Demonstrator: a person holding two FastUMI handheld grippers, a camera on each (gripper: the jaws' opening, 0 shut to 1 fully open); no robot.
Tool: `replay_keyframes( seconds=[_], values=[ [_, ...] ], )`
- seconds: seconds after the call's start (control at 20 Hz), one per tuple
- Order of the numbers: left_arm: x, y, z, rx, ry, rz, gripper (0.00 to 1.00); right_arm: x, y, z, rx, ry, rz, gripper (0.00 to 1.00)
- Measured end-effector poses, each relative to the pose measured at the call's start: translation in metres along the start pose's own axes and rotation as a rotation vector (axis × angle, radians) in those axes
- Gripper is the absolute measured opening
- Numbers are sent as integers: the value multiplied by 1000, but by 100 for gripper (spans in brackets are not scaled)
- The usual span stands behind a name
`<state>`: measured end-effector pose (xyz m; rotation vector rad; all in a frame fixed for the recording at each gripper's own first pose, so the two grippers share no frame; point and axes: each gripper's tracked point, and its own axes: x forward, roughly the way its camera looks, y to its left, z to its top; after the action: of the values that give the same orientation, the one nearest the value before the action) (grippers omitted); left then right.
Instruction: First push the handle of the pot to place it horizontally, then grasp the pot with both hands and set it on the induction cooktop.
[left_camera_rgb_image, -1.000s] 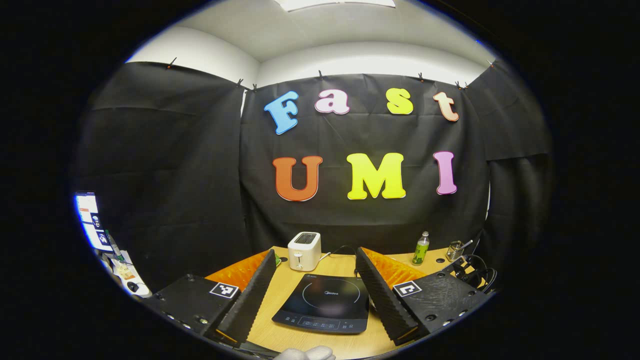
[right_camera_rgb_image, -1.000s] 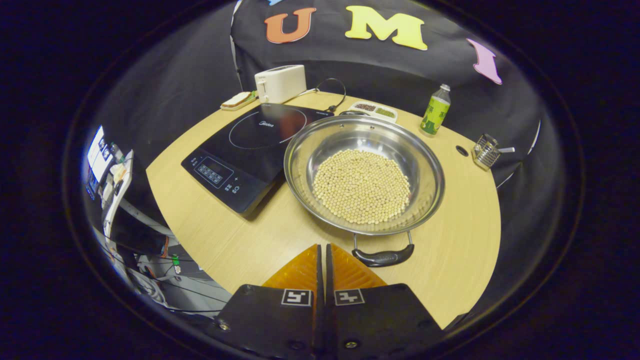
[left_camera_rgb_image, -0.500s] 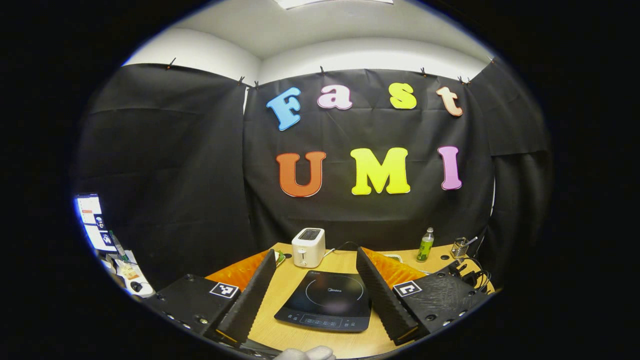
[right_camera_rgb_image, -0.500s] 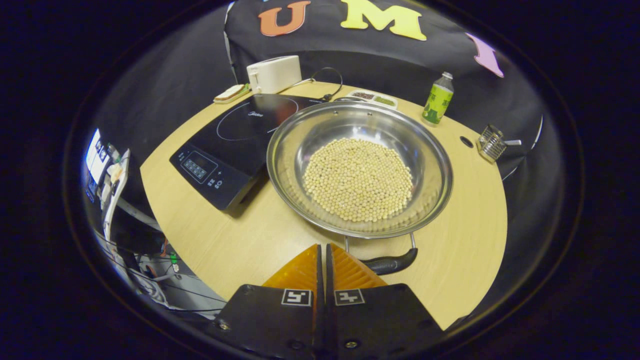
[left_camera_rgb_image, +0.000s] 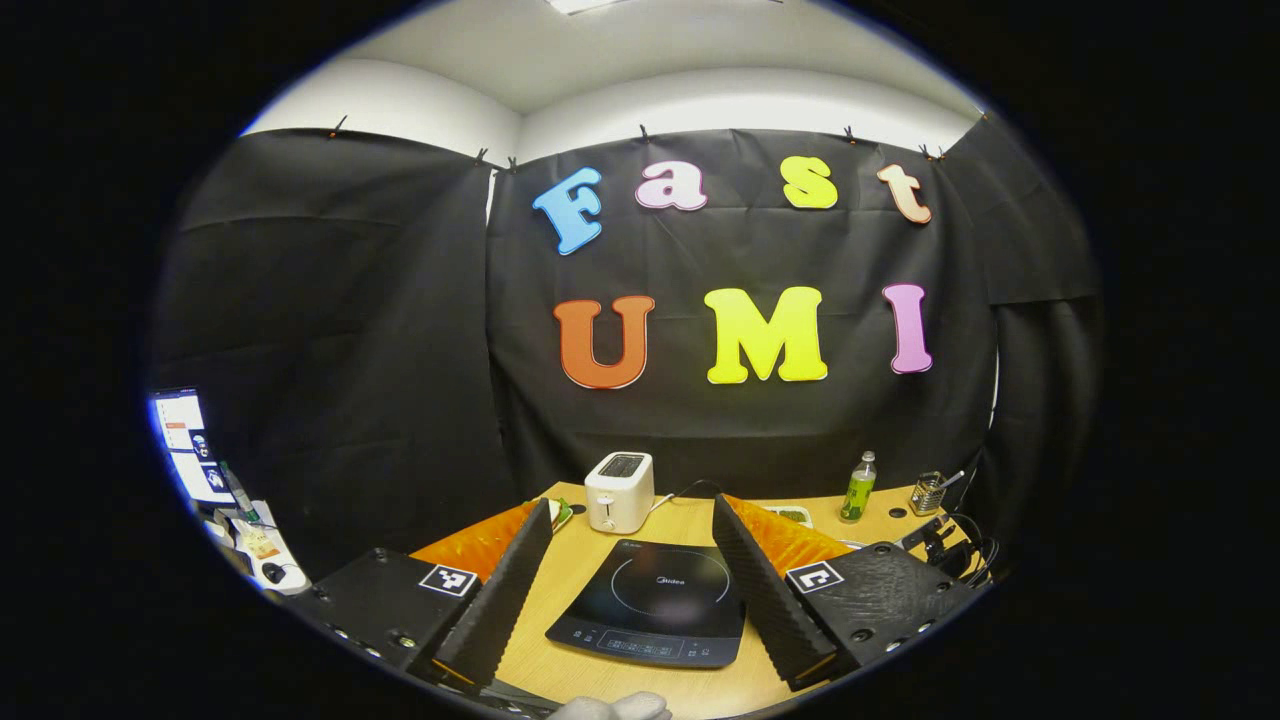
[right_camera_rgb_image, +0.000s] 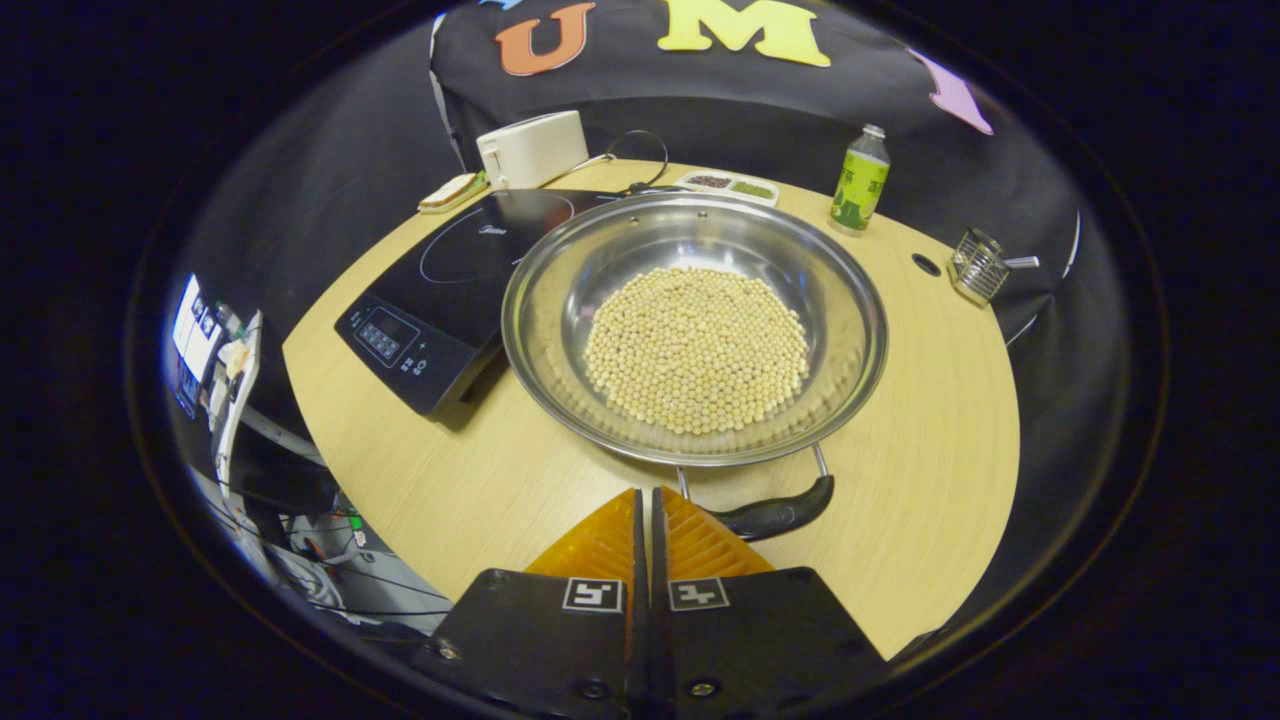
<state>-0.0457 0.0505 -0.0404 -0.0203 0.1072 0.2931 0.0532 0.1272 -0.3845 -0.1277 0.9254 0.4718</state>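
Note:
A wide steel pot (right_camera_rgb_image: 695, 325) holding pale beans stands on the wooden table (right_camera_rgb_image: 930, 440) in the right gripper view. Its near black handle (right_camera_rgb_image: 770, 515) points toward me. My right gripper (right_camera_rgb_image: 645, 492) is shut with nothing held, its tips just left of that handle and nearly touching it. The black induction cooktop (right_camera_rgb_image: 440, 290) lies left of the pot, and the pot's rim overlaps its right edge. In the left gripper view, my left gripper (left_camera_rgb_image: 630, 515) is open, held above the table's near side, with the cooktop (left_camera_rgb_image: 655, 605) framed between its fingers.
A white toaster (right_camera_rgb_image: 532, 148) stands behind the cooktop, with a plate of bread (right_camera_rgb_image: 452, 190) beside it. A green bottle (right_camera_rgb_image: 858, 180), a small divided tray (right_camera_rgb_image: 725, 184) and a wire holder (right_camera_rgb_image: 978, 266) stand toward the back right. A screen (left_camera_rgb_image: 185, 445) glows off the table's left side.
My right gripper has moved forward toward the pot's near handle, which now sits right beside its tips. The left gripper has drifted and tilted slightly, staying open.

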Motion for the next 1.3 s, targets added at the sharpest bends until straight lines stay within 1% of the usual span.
replay_keyframes(
  seconds=[0.35, 0.4, 0.45, 0.55, 0.6, 0.65, 0.8, 0.85, 0.9, 1.05, 1.1, 1.15, 1.3],
  values=[
    [9, -25, -2, 5, 17, 0, 97, -1, -24, -1, -12, 2, 13, 0],
    [10, -27, -1, 5, 16, 4, 96, -1, -28, 0, -16, 5, 17, 4],
    [10, -30, -1, 4, 18, 8, 96, -2, -32, 0, -22, 7, 21, 4],
    [12, -38, -2, 1, 25, 18, 96, -2, -42, 1, -28, 8, 27, 4],
    [13, -40, -4, 1, 29, 24, 96, -2, -46, 2, -31, 10, 30, 1],
    [13, -42, -4, 2, 32, 28, 96, -2, -51, 2, -34, 9, 32, 4],
    [12, -50, -6, 9, 39, 46, 96, -2, -65, 5, -36, 7, 41, 4],
    [13, -54, -6, 9, 42, 52, 96, -1, -69, 7, -34, 6, 46, 1],
    [12, -57, -7, 9, 43, 56, 96, -2, -73, 8, -33, 4, 51, 4],
    [12, -67, -9, 15, 52, 76, 96, 0, -85, 10, -48, 4, 66, 4],
    [12, -71, -10, 17, 55, 83, 96, 0, -90, 10, -54, 4, 69, 1],
    [11, -74, -10, 20, 59, 90, 96, 1, -95, 10, -60, 8, 74, 4],
    [10, -84, -13, 22, 73, 106, 97, 3, -108, 15, -72, 9, 89, 4]
  ],
)
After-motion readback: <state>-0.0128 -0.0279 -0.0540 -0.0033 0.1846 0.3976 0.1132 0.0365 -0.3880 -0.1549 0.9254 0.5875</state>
